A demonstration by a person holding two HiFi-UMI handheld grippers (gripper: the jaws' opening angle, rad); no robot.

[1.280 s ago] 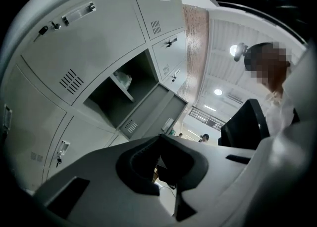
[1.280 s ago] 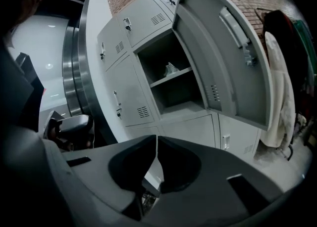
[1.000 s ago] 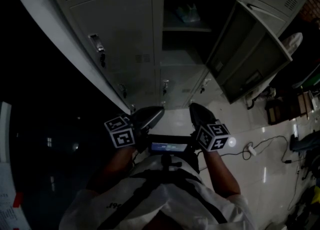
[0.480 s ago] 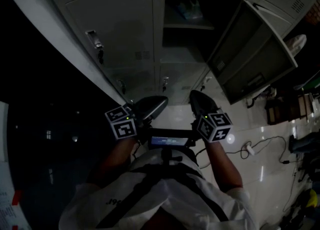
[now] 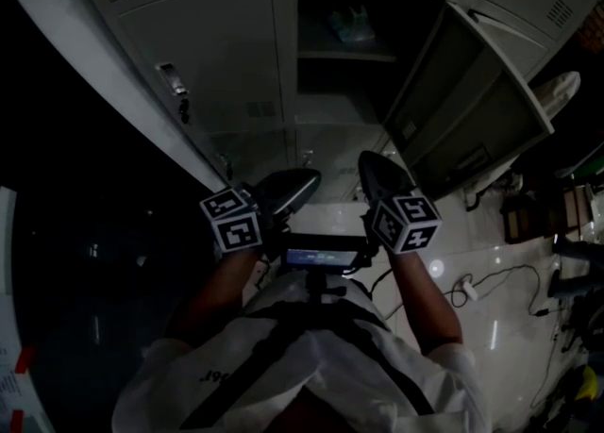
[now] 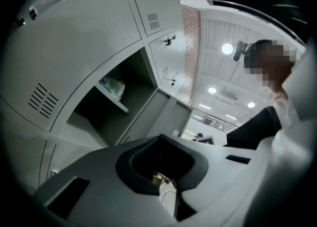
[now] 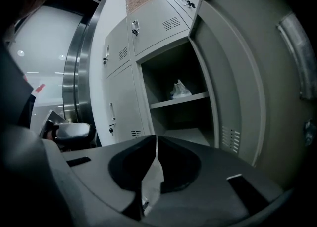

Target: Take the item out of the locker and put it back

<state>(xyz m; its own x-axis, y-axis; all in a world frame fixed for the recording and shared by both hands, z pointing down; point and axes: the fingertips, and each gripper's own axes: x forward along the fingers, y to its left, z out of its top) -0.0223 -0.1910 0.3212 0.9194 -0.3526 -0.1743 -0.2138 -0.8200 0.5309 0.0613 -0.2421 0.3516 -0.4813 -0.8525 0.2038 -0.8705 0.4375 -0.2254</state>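
Both hands low, close to the body, side by side. Left gripper (image 5: 307, 179) tilts up toward the lockers, fingers together, empty. Right gripper (image 5: 366, 159) faces the open locker (image 5: 340, 91), fingers closed on nothing. Pale bag (image 5: 352, 24) sits on the far upper shelf (image 5: 344, 56).

No text, brand or number you can read.
- Left marker cube (image 5: 233, 221), right marker cube (image 5: 404, 224): black-and-white square patterns, no letters.
- Lit screen (image 5: 321, 258) between your claws: print too small.
- Shirt print (image 5: 215, 382), behind your left claw (image 5: 300, 184): illegible.
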